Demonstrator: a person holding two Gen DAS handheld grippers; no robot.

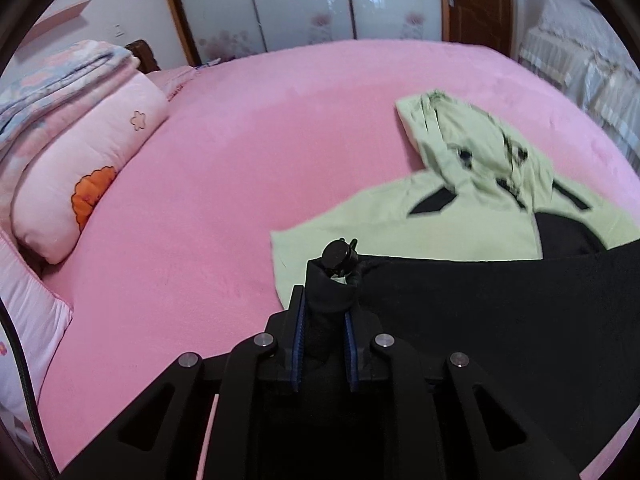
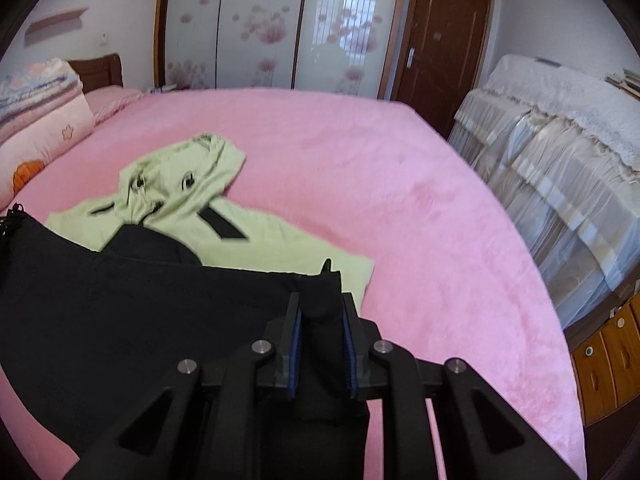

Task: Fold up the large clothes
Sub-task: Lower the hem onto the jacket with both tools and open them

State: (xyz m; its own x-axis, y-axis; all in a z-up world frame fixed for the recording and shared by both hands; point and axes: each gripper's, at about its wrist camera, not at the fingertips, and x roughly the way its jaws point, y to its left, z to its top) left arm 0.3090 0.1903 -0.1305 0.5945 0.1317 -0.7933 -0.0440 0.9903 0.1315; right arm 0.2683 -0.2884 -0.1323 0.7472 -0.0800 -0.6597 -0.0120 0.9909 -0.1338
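Slippage threatens: both jaws pinch only the corners of the black hem (image 1: 500, 312) above the hoodie (image 1: 400, 224); it may sag unevenly.

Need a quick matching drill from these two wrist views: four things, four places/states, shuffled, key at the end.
Things:
1. green hood
2. black hem
3. pillow
4. wooden door

Places/states:
A. at the bed's left edge
B. lying flat on the pink bed
C. pinched at both corners, lifted
D. shut, on the far wall

Pairs: 1-B, 2-C, 3-A, 4-D
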